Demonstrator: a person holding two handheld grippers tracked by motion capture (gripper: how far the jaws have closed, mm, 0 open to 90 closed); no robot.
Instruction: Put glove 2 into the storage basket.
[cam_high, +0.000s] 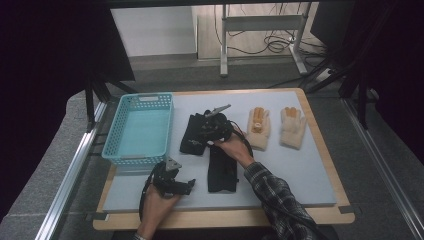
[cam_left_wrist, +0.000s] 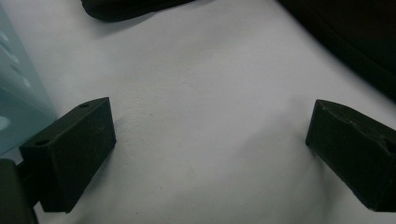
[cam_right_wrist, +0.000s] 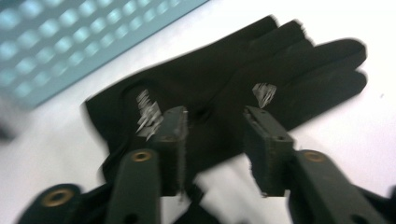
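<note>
Two black gloves lie on the pale mat (cam_high: 300, 165): one (cam_high: 191, 139) beside the basket, the other (cam_high: 222, 174) nearer the front edge. My right gripper (cam_high: 202, 132) hovers over the farther black glove (cam_right_wrist: 224, 74). In the right gripper view its jaws (cam_right_wrist: 215, 116) stand apart just above the cuff end, with nothing pinched between them. My left gripper (cam_high: 188, 186) rests low at the front left. In its own view it (cam_left_wrist: 210, 109) is wide open over bare mat, and a black glove's edge (cam_left_wrist: 135, 7) lies ahead of it.
A light blue mesh basket (cam_high: 137, 159) stands at the left of the mat, its wall close to my left jaw (cam_left_wrist: 18, 107). Two beige gloves (cam_high: 258, 129) (cam_high: 293, 127) lie side by side at the back right. Metal rails border the table.
</note>
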